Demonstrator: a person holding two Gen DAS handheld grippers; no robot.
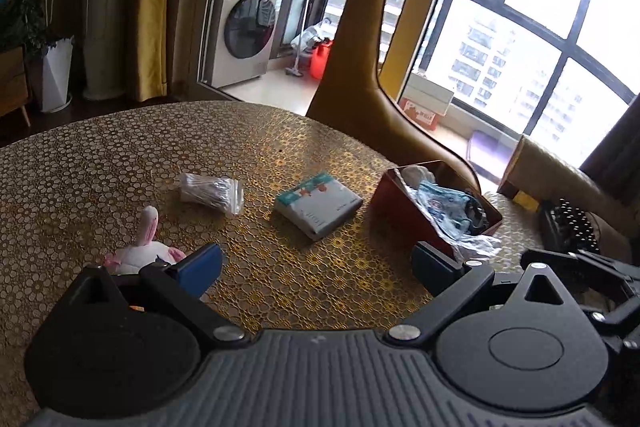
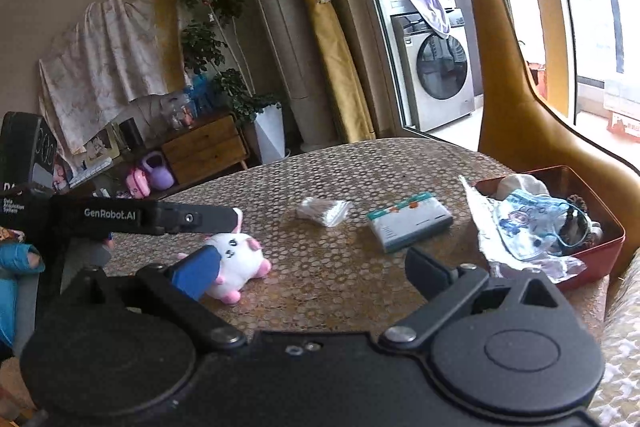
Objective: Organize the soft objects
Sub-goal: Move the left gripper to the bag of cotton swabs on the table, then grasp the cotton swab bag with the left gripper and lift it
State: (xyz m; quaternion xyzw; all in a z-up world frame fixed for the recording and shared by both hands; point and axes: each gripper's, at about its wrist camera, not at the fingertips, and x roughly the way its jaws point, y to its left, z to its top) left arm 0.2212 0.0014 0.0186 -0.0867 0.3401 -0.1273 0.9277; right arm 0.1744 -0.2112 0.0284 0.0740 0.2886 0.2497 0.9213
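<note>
A white and pink plush bunny lies on the gold patterned table; it also shows in the left wrist view, partly behind my left finger. A clear bag of cotton swabs and a tissue pack lie mid-table, and they show in the right wrist view as the bag and the pack. A red box holds crumpled packets and soft items. My left gripper is open and empty above the table. My right gripper is open and empty, just right of the bunny.
A tan chair back rises behind the table's far edge. The left gripper's arm crosses the left of the right wrist view. A black spiky item lies at the right beyond the box.
</note>
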